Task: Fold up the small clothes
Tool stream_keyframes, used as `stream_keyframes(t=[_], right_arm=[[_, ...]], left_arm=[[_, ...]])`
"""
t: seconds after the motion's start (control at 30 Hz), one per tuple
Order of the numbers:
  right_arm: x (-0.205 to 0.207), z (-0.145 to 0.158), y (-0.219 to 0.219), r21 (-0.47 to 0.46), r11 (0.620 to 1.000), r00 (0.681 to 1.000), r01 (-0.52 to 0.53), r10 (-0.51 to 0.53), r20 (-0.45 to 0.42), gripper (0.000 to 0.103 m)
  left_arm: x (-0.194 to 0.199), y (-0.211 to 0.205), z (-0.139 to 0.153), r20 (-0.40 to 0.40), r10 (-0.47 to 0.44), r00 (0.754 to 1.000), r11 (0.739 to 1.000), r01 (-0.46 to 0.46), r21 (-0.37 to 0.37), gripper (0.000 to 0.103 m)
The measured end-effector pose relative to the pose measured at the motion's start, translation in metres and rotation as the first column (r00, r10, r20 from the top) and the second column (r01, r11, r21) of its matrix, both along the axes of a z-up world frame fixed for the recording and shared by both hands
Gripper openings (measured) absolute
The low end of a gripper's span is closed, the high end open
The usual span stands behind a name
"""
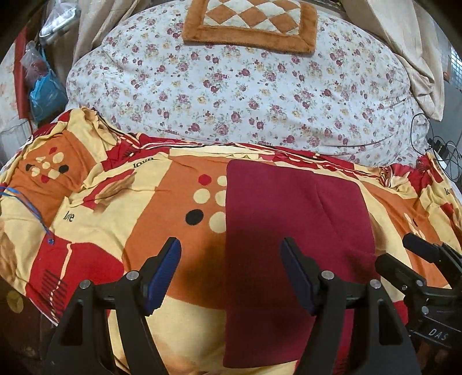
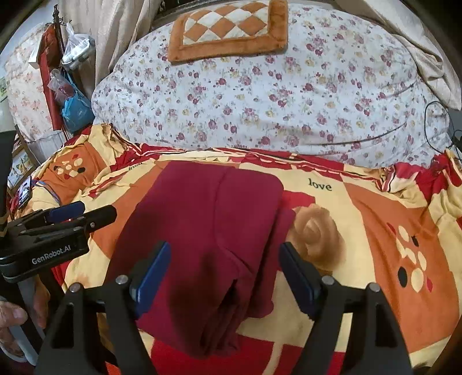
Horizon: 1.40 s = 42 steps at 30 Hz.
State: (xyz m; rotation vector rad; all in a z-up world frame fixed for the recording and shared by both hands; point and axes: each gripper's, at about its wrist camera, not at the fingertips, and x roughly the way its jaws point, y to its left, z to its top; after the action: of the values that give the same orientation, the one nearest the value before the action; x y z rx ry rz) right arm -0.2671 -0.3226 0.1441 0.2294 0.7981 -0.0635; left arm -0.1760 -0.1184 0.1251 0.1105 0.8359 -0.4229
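Status: the dark red knit garment (image 1: pixel 294 230) lies on the bed, on the patterned red, orange and cream bedspread (image 1: pixel 173 311), folded into a long, roughly rectangular stack running from near to far. In the right wrist view a lengthwise fold line runs down its middle and a second layer shows along the right edge and at the near end, so I judge at least one lengthwise fold is done.

My left tongs (image 1: pixel 231 274) are apart, nothing between the pads, hovering over the near left edge of the garment. My right tongs (image 2: pixel 225 274) are also apart with nothing gripped, hovering above the garment's near end; the cloth below lies flat on the bedspread.

Left to do, my estimate: the stack is still long, so a crosswise fold, near end onto far end, would make it compact. The near end looks slightly uneven, layers not flush, and may need squaring first.

Behind it: white floral quilt (image 1: pixel 245 95) and a brown checkered plush mat (image 1: pixel 254 23), both well apart from the garment.
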Motion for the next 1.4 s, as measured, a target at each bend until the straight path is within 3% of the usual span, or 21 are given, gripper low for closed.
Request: stream_keyframes(t=[0.43,0.67,1.4], right_arm=[[0.005,-0.009,-0.003,0.02,1.0,1.0,0.001,-0.001,-0.018,0.081],[0.008,-0.011,-0.004,0.032,0.999,1.0,0.004,-0.003,-0.025,0.081],[0.015,-0.015,-0.001,0.02,1.0,0.999,-0.015,0.016,-0.039,0.081]], left_arm=[[0.002,0.0,-0.004,0.021,0.003,1.0,0.999,-0.004,0.034,0.062],[-0.001,-0.005,-0.001,0.077,0.007,0.997,0.994,-0.015,0.109,0.062],[0.003,-0.005,-0.001,0.091,0.005,0.996,0.995,-0.015,0.101,0.062]])
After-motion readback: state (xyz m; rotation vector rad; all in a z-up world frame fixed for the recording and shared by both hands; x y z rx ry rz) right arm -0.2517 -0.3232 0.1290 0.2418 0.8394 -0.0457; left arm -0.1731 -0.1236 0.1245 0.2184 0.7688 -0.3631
